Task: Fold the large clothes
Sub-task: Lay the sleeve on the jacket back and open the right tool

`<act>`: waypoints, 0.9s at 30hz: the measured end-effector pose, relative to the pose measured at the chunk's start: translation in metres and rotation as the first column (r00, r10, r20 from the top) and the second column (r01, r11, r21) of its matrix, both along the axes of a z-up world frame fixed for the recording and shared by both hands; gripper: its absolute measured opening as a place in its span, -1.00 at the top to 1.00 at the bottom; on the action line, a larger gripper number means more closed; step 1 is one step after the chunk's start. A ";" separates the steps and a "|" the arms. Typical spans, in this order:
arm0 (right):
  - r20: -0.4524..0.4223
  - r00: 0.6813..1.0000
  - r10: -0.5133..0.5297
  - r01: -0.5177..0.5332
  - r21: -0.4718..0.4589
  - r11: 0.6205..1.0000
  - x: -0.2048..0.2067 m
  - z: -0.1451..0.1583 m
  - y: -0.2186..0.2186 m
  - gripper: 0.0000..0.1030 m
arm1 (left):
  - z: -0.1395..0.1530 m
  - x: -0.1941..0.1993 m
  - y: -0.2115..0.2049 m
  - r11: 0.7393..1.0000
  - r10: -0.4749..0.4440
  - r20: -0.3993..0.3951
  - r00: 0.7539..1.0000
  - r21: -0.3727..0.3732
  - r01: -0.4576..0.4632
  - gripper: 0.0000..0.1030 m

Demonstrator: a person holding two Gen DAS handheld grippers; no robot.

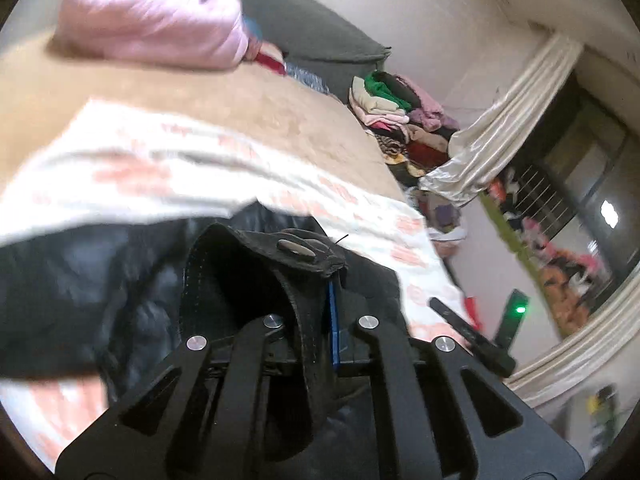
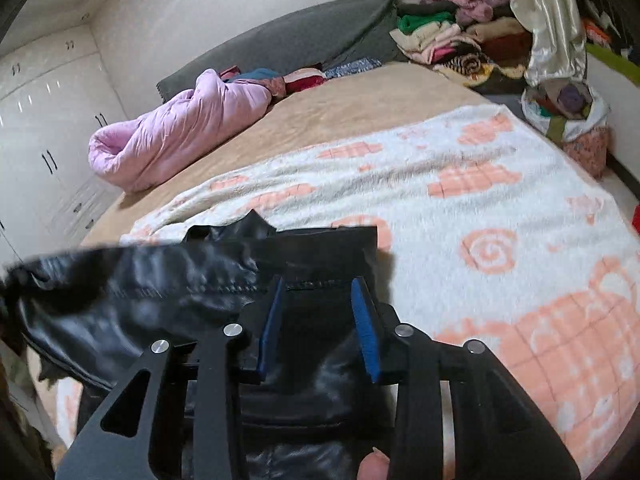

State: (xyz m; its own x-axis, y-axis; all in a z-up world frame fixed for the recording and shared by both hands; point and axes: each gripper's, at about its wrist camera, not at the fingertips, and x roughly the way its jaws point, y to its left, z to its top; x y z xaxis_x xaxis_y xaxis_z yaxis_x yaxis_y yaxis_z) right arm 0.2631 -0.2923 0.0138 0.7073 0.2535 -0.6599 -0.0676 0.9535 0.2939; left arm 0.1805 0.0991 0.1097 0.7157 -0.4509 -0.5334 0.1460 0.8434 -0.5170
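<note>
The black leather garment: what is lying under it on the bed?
Under the black leather garment lies a white blanket with orange patterns. The bed surface directly beneath is covered and cannot be seen.

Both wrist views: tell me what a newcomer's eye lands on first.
First, the glossy black leather garment in the foreground, lying on a white blanket with orange patterns. The left gripper is shut on its buttoned strap, while the right gripper's blue-padded fingers straddle a stitched hem. Behind, a rolled pink quilt lies on the tan bed.

Left tool (image 1: 334, 320), right tool (image 2: 320, 320): black slotted linkage arms, silver rivets, blue pads.
</note>
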 end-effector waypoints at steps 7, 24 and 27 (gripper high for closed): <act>-0.067 0.993 0.097 -0.100 -0.035 0.994 0.031 -0.032 0.033 0.36 | -0.075 0.027 0.022 0.995 0.046 -0.142 0.989 0.089 -0.034 0.98; -0.168 0.983 0.080 -0.079 0.014 0.997 0.037 -0.056 0.029 0.02 | -0.128 0.017 0.047 0.992 0.116 -0.205 0.972 0.077 -0.102 0.51; -0.117 0.985 0.124 -0.128 -0.031 0.991 0.020 -0.035 0.045 -0.12 | -0.092 -0.003 0.044 0.971 0.189 -0.117 0.975 0.168 -0.168 0.39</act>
State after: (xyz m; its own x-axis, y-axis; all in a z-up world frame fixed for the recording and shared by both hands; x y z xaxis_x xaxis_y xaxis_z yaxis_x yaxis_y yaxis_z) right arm 0.2832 -0.2470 -0.0208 0.5902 0.3090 -0.7458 -0.1558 0.9501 0.2704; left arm 0.1775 0.1436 0.0174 0.6959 -0.2263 -0.6815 -0.0742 0.9213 -0.3817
